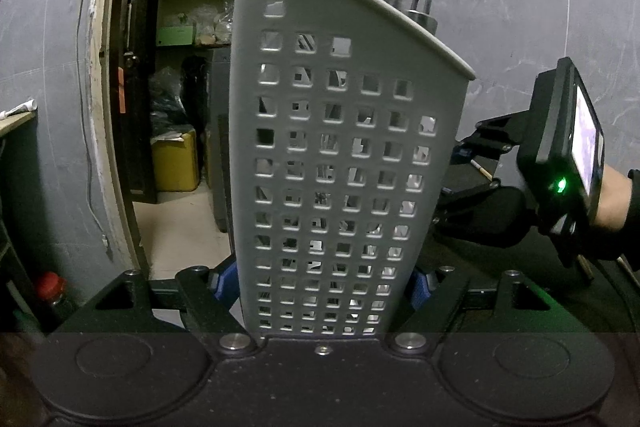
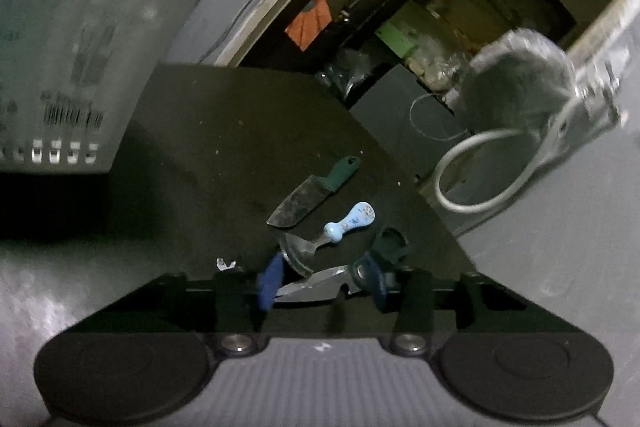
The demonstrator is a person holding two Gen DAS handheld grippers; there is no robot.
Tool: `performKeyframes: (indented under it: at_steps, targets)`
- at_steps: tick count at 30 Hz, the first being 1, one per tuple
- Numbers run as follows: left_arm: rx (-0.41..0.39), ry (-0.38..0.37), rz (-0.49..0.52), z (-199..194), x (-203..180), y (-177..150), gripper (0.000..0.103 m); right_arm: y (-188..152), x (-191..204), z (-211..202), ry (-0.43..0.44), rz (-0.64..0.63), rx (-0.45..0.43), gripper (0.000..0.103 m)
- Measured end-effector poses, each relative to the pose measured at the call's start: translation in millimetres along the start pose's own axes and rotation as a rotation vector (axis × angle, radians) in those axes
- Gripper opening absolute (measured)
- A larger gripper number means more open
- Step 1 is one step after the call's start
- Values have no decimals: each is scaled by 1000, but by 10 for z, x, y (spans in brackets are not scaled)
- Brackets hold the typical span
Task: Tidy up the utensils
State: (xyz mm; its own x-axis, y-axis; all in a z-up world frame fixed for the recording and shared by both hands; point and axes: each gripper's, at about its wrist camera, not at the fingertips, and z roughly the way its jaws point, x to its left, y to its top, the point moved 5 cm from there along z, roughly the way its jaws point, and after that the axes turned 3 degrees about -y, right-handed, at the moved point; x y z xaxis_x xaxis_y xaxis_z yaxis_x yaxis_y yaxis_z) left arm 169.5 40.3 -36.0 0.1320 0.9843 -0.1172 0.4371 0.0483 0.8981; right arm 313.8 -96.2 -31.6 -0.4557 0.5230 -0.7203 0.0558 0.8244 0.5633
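Utensils lie on the dark tabletop [image 2: 192, 131]: a green-handled knife [image 2: 308, 197], a blue-handled cutter [image 2: 340, 227] and a shiny blade [image 2: 316, 285] that sits between the spread jaws of the right gripper [image 2: 324, 285]. Those jaws do not pinch it yet, so it could slide away (or they could nip the sharp edge). The left gripper [image 1: 320, 285] squeezes the grey holder [image 1: 344, 155], which could tip.
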Motion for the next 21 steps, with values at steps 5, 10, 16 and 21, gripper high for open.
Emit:
performKeyframes:
  at_steps: [5, 10, 16, 21]
  targets:
    - [-2, -3, -5, -1, 10, -2, 79, -3, 95, 74, 16, -48, 3, 17]
    - [-2, -2, -3, -1, 13, -4, 79, -3, 147, 28, 11, -74, -13, 3]
    - [-2, -5, -8, 3, 21, -6, 79, -53, 181, -297, 16, -68, -52, 2]
    - [1, -6, -10, 5, 29, -8, 79, -209, 384, -885, 66, -85, -91, 2]
